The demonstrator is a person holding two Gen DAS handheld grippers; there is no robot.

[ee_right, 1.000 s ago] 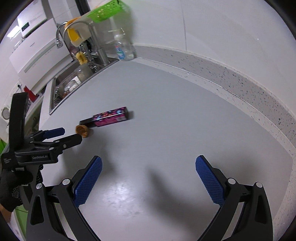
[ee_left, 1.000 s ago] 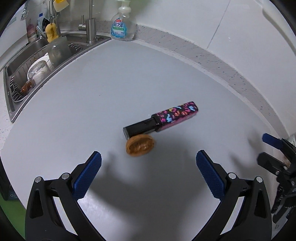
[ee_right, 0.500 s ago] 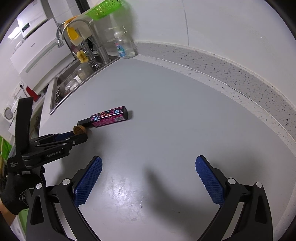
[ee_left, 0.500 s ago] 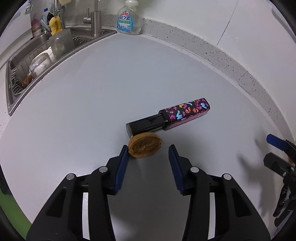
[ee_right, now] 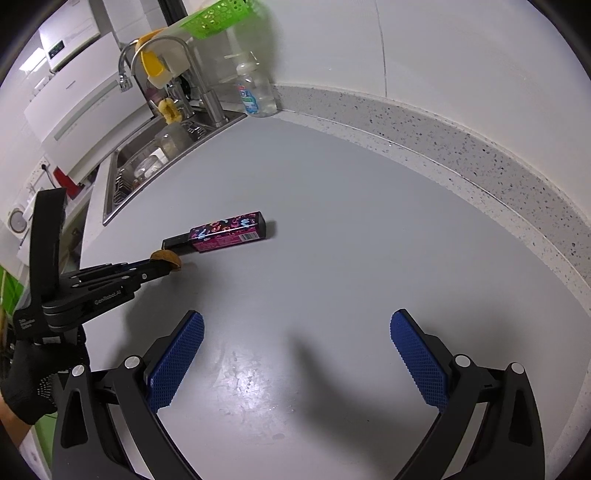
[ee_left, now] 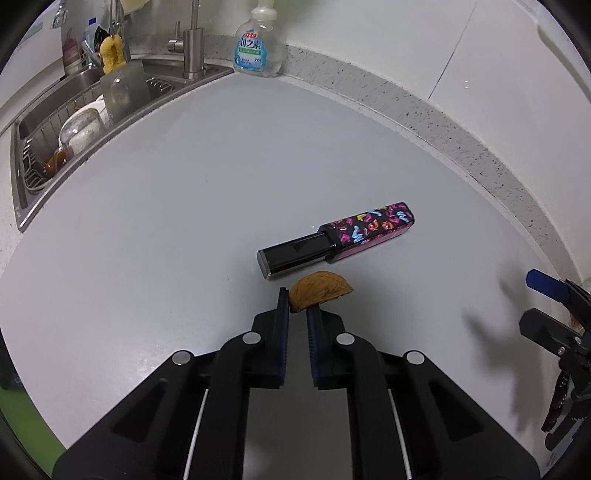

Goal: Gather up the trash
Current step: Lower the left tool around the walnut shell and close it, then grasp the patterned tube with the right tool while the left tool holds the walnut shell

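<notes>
A brown walnut shell half [ee_left: 319, 291] lies on the grey counter [ee_left: 184, 221], just in front of a black and pink patterned box [ee_left: 340, 236]. My left gripper [ee_left: 295, 300] is closing its jaws, and the blue pads pinch the shell's left end. In the right wrist view the left gripper [ee_right: 162, 267] grips the shell [ee_right: 166, 257] beside the box [ee_right: 225, 236], with a black-gloved hand behind it. My right gripper [ee_right: 296, 321] hangs open over bare counter, nothing between its fingers. It also shows as my right gripper [ee_left: 532, 299] at the left view's right edge.
A steel sink [ee_left: 22, 192] with dishes and a rack is at the far left, with a faucet [ee_left: 192, 48] and a soap bottle [ee_left: 255, 48] behind it. A speckled backsplash [ee_left: 443, 122] curves along the back. A green basket [ee_right: 218, 16] hangs above the sink.
The left gripper's jaws went from wide open to closed on the walnut shell's left end, tilting the shell up on edge. The right gripper stayed open and nearly still.
</notes>
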